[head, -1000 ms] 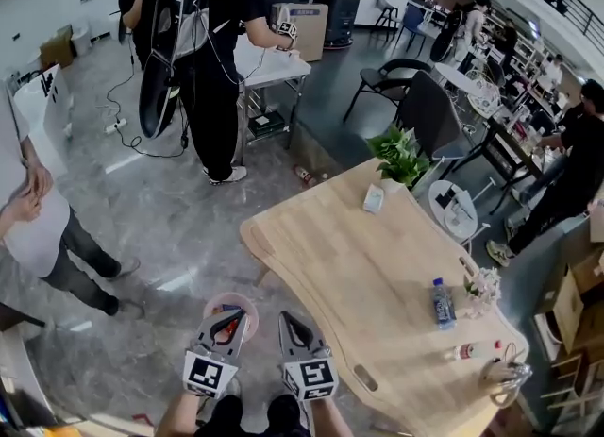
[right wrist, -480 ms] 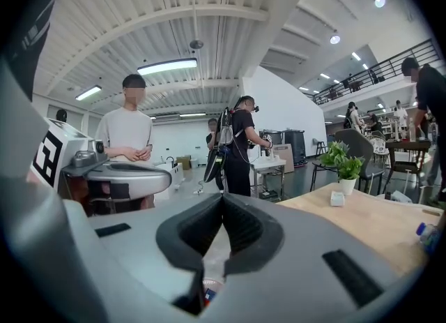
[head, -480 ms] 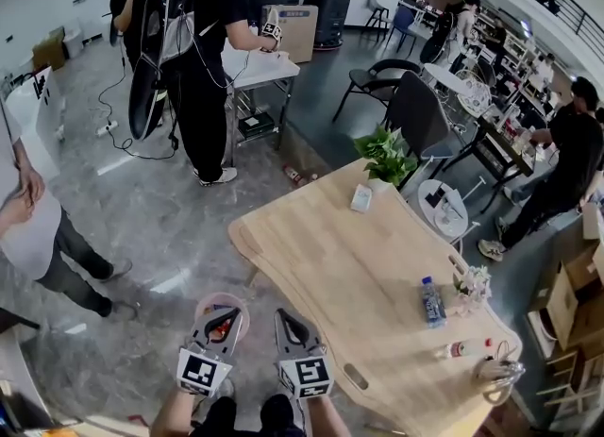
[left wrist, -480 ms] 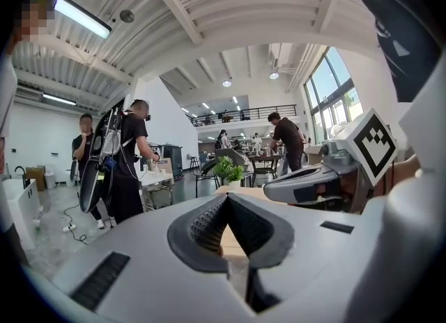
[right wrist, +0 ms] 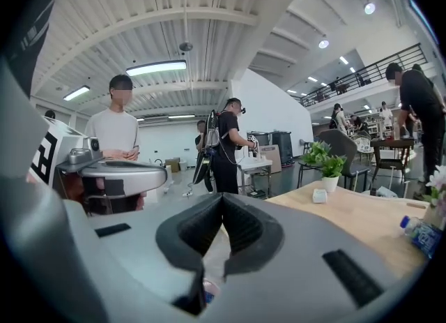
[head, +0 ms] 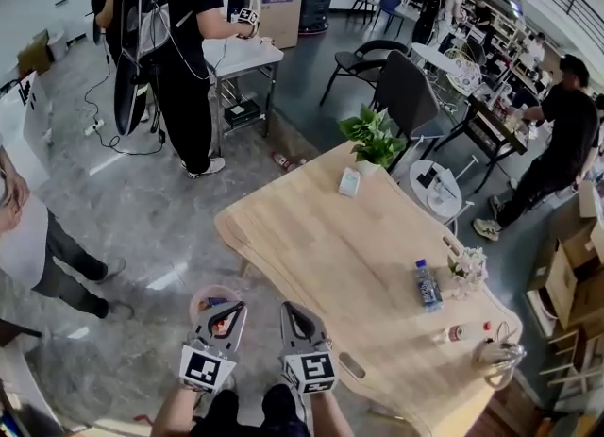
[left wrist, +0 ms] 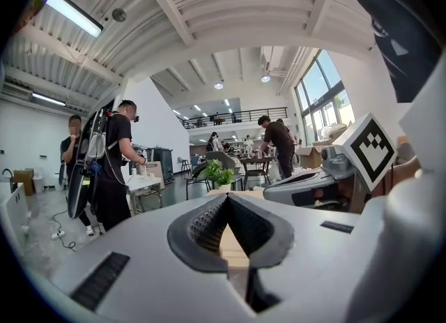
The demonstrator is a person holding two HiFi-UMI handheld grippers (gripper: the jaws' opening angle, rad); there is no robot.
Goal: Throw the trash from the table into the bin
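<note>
Both grippers sat low at the near edge of the head view, side by side, not touching. Left gripper (head: 229,315): jaws clenched, pads meeting, nothing between them. Right gripper (head: 293,314): same, clamped tight and empty.

Round pink bin (head: 199,295) stood on the grey floor under the left gripper's tip, just off the near corner of the light wooden table (head: 321,237). Something red and dark lay inside it, couldn't ID.

Trash was at the table's right end, well apart from both grippers:
- Clear plastic water bottle with a blue label (head: 426,286), upright or lying I couldn't tell.
- Second clear bottle with a red cap (head: 456,333), closer to the table edge, looked to be on its side.

Small vase of white flowers (head: 467,268) stood just beside the blue-label bottle.

Farther along the table, a small white box (head: 349,181) lay near a potted green plant (head: 371,136) at the far corner.

Beyond the table:
- Black chair (head: 408,97).
- Person in black wearing a backpack rig (head: 184,48), standing at a small white table (head: 241,56).
- Person in a white top (head: 24,237) at the left edge.
</note>
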